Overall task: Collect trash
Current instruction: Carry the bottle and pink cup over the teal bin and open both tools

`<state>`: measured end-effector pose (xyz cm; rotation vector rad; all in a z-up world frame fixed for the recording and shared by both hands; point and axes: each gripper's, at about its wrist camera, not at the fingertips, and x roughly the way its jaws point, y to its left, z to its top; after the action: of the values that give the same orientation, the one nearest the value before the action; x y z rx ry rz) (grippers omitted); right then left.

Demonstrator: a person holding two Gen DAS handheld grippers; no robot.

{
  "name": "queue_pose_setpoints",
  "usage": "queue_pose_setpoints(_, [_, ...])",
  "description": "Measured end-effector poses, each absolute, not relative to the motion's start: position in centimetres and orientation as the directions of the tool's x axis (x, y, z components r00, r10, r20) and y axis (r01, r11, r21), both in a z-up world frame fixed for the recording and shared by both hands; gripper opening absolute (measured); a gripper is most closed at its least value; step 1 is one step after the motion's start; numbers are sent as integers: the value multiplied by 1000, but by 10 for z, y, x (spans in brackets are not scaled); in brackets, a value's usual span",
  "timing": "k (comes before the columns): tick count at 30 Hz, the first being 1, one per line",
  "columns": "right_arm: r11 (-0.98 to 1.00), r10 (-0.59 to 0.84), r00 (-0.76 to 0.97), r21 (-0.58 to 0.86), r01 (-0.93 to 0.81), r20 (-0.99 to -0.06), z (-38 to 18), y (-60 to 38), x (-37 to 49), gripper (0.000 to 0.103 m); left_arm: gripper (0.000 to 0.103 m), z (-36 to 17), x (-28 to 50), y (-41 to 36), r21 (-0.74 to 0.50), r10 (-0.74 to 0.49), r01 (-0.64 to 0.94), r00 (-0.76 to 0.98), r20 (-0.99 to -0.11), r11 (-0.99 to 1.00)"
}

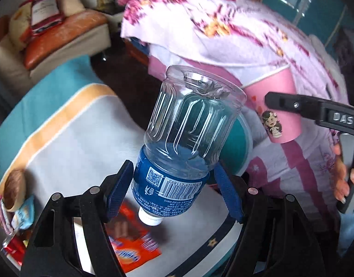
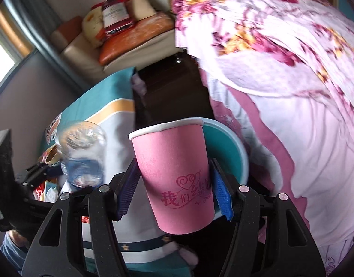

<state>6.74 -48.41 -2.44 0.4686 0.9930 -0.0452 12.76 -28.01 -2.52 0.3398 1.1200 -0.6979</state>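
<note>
In my left gripper (image 1: pixel 174 184) I hold a clear ribbed plastic bottle (image 1: pixel 188 124), the blue pads clamped on its glossy blue label, white cap pointing down toward me and its base tipped away. My right gripper (image 2: pixel 174 189) is closed on a matte pink paper cup (image 2: pixel 174 175) with a rolled white rim and red printed hearts and characters; it sits mouth-up, slightly tilted, above the bedding.

Only the left view shows the cartoon sticker on the cup's other side, and an orange snack wrapper (image 1: pixel 133 247) lying flat on the white cloth beneath the bottle, with more wrappers (image 1: pixel 13 226) at the left edge. The right view alone shows a teal round bin (image 2: pixel 227 147) just behind the cup, which partly hides it. A floral pink quilt (image 2: pixel 280 57) bulks up on the right, beside the bin. Farther back stands a cream sofa (image 1: pixel 50 39) with orange cushions.
</note>
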Motion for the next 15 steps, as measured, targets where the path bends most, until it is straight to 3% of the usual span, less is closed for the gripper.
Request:
queue_pose_setpoints(7, [877, 195, 541, 393, 277, -818, -52, -515, 63, 58, 73, -60, 136, -336, -65, -275, 683, 204, -940, 727])
queue_pose_setpoints(15, [864, 219, 528, 415, 285, -820, -69, -521, 63, 58, 73, -83, 135, -343, -57, -236, 676, 175, -956, 735])
